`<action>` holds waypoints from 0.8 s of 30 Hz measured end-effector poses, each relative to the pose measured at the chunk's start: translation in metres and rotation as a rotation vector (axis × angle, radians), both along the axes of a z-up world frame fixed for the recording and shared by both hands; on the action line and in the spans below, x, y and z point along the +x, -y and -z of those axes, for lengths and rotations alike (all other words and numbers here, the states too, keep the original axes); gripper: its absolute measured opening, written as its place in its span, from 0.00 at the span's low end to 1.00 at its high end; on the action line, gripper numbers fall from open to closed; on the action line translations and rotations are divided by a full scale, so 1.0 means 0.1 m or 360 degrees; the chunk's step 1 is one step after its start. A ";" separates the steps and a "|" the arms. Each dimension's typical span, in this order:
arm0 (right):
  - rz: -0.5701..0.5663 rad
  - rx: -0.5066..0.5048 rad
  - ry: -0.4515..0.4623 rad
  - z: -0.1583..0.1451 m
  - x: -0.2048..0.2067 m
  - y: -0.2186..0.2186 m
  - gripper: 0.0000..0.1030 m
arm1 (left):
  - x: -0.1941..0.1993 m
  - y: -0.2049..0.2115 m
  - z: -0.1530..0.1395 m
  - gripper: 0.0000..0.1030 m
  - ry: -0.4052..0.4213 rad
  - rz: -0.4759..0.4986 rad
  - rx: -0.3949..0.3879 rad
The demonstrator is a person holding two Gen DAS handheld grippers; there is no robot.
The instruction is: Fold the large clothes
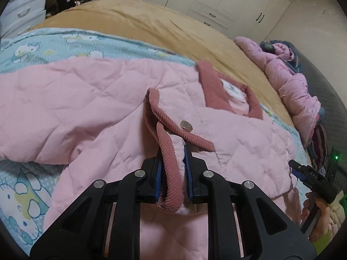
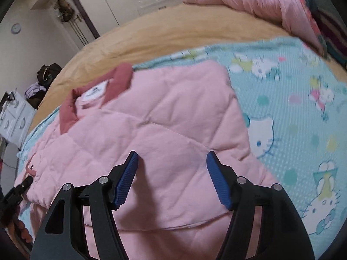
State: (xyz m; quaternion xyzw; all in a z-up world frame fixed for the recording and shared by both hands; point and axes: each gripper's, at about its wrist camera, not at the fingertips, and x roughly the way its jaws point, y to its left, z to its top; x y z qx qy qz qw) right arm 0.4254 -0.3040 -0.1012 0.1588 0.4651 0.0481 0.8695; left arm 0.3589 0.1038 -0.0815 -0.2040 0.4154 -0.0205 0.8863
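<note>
A pink quilted jacket lies spread on the bed, its dark pink collar with a white label at the far side. My left gripper is shut on a ribbed dark pink cuff of the jacket, beside a silver snap button. In the right wrist view the same jacket fills the middle. My right gripper hovers over its quilted panel, open with nothing between the blue pads. The right gripper also shows at the right edge of the left wrist view, held by a hand.
The jacket rests on a light blue cartoon-cat sheet over a tan blanket. A heap of pink clothes lies along the bed's far right side. White wardrobes and white drawers stand beyond.
</note>
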 end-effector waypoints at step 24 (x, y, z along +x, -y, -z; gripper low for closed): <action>-0.0005 -0.0052 0.0026 0.00 -0.11 -0.13 0.89 | 0.04 0.03 0.18 0.30 -0.0163 0.0002 0.0098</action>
